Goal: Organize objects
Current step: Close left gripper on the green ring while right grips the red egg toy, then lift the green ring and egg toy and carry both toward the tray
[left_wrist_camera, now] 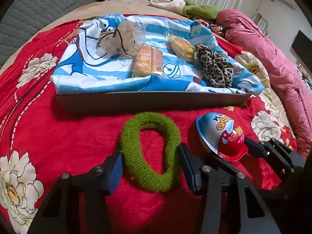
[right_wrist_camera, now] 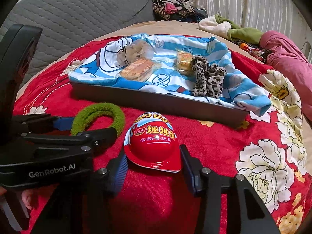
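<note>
Home bedroom, I'm working on a bed: red floral bedspread [left_wrist_camera: 58,136] under my claws, rumpled pink quilt [left_wrist_camera: 273,62] along 1 side, grey quilted headboard [right_wrist_camera: 78,19] behind. Heap of loose clothes [right_wrist_camera: 175,7] in the far corner by a pale curtain [right_wrist_camera: 243,5].

Both views evenly lit, moderately bright, colours saturated. Strong fisheye bending with dark vignetted corners. Soft shadows beneath the tray [left_wrist_camera: 152,101]. Far background slightly soft, possibly compression blur.
</note>
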Demonstrator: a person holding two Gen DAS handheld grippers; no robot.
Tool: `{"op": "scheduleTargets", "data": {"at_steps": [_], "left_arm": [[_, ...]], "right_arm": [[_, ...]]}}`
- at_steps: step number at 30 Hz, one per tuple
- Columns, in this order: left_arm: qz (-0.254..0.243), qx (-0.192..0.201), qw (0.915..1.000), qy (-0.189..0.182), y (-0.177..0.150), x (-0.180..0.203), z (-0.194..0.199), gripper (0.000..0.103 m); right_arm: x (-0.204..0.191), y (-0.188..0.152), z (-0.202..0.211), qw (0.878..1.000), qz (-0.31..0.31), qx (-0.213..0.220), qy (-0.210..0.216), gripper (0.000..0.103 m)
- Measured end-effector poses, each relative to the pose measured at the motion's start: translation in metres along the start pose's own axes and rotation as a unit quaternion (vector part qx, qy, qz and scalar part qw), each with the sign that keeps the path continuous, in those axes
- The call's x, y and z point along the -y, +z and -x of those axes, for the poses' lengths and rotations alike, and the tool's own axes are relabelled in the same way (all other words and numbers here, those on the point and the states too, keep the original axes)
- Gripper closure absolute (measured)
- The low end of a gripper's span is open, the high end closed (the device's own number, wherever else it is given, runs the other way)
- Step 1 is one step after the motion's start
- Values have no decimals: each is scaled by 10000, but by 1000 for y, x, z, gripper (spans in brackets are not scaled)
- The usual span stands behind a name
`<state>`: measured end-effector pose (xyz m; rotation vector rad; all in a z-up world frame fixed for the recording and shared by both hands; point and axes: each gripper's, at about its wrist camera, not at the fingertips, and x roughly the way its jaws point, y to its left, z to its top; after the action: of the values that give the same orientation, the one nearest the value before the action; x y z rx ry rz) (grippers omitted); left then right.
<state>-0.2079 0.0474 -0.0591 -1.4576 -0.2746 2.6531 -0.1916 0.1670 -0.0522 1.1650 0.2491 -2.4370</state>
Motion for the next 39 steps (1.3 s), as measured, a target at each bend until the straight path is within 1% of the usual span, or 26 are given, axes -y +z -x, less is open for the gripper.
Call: {"op": "scheduleTargets", "data": {"at_steps": [4, 9, 11, 21, 29, 39], "left_arm": [[8, -11, 10000, -84, 0, 0, 0, 64], [28, -9, 9998, -220, 0, 0, 1, 82], [52, -14, 9996, -283, 0, 1, 1, 85], [125, 46, 9993, -352, 0, 0, 4, 90], [41, 137, 9998, -159, -1, 3, 10, 91], [33, 177, 9998, -37, -4, 3, 17, 91]], "right_arm": [[0, 0, 0, 10000, -13, 5, 23, 53], [1, 1, -2, 10000, -45, 6, 72, 53], [1, 1, -2, 9999, -73, 1, 98, 53], [4, 3, -2, 9997, -172, 34, 174, 53], [4, 2, 3, 9995, -221, 81, 218, 53], [5, 0, 7, 9994, -269, 115, 203, 53]]}}
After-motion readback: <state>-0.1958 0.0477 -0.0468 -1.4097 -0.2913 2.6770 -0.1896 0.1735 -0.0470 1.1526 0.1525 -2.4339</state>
